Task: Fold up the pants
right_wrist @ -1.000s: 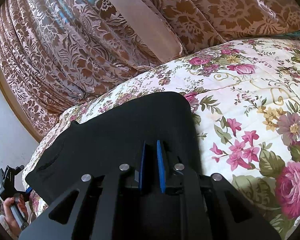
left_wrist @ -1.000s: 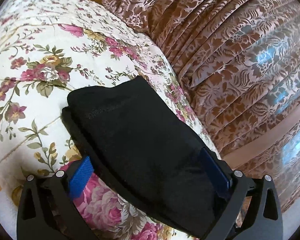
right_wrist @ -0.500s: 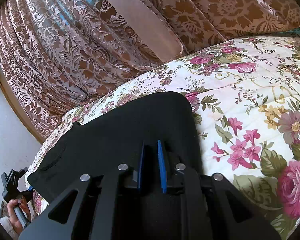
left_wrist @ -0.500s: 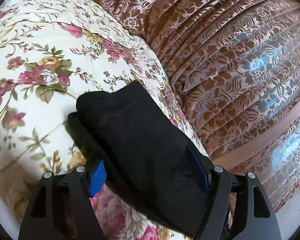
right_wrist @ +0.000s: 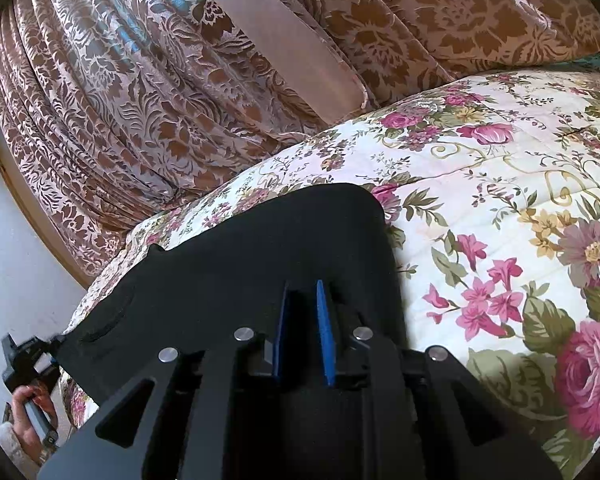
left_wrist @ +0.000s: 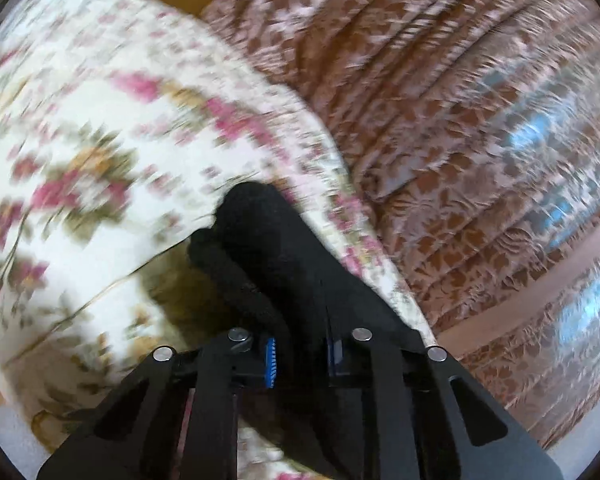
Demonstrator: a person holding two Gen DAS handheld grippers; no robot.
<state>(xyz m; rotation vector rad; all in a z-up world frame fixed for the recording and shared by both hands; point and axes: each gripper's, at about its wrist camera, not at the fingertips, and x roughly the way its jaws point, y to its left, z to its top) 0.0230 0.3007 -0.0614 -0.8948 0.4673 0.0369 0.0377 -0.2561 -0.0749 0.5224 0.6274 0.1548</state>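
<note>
Black knit cloth fills the bottom centre of both wrist views: the pants are bunched between the blue pads at each end. Left gripper has just been closing, and its jaws now pinch a gathered end of the fabric, which bulges past the fingertips in a lump at frame centre. Right gripper is nearly closed on the other end, with cloth sandwiched between the pads. Judgement: both ends are gripped, so the step is lift-and-fold; raise both ends together, keep the span taut, and don't let the left bunch slip, since that grip is on a thick wad. In the right view the long axis runs from lower left, where the left gripper shows small at the frame edge, toward centre right; one rounded corner points to the upper right. Pants lie on the floral quilt, near its edge. Behind it hangs a brown damask curtain.
</note>
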